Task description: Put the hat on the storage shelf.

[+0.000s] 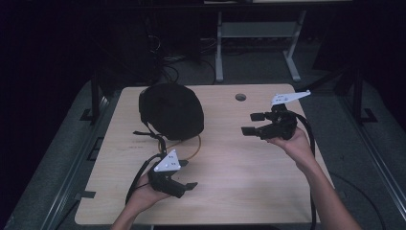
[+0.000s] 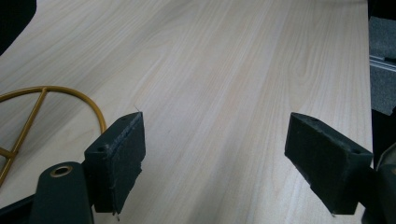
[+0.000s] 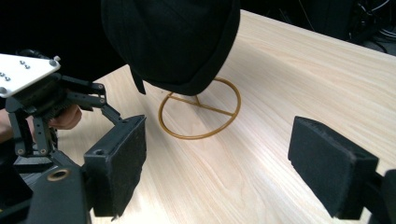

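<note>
High view: black cap (image 1: 171,111) unmarked; gold stand (image 1: 191,143) beneath

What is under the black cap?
A gold wire stand: its ring base rests on the table below the black cap. The upper part of the stand is covered by the cap.

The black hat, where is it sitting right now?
In the high view the black hat sits on a gold wire stand at the table's far left, beyond the left gripper and left of the right gripper.
</note>
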A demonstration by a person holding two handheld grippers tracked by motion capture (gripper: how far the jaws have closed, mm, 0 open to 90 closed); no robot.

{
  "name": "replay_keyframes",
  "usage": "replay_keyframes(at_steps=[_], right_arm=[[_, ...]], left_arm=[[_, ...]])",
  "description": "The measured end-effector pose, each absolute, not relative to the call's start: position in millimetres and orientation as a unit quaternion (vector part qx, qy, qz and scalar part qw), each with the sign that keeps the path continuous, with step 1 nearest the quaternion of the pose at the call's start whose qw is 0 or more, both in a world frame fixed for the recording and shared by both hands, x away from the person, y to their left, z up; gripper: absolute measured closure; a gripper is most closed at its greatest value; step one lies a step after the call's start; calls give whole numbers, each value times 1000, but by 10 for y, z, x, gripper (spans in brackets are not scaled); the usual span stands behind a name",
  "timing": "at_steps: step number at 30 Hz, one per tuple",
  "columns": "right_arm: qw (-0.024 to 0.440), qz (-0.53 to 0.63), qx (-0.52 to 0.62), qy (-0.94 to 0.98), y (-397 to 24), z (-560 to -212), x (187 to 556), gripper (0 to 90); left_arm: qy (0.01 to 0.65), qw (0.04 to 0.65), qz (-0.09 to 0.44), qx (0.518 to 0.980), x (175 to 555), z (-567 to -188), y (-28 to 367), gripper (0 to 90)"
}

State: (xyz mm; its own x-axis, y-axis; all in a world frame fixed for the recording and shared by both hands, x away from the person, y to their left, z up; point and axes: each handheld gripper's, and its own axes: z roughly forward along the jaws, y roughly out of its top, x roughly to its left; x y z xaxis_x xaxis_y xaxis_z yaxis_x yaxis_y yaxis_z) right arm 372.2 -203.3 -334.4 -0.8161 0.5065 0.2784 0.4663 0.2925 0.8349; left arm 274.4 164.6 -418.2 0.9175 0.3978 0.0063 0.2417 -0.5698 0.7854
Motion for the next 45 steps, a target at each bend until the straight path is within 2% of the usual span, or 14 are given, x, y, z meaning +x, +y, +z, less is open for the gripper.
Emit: replay_keyframes(at_steps=[45], right_arm=[[-2, 491, 373, 787, -2753, -4149, 3241, 164]], left_arm=[[190, 424, 90, 881, 2750, -4193, 1646, 200]])
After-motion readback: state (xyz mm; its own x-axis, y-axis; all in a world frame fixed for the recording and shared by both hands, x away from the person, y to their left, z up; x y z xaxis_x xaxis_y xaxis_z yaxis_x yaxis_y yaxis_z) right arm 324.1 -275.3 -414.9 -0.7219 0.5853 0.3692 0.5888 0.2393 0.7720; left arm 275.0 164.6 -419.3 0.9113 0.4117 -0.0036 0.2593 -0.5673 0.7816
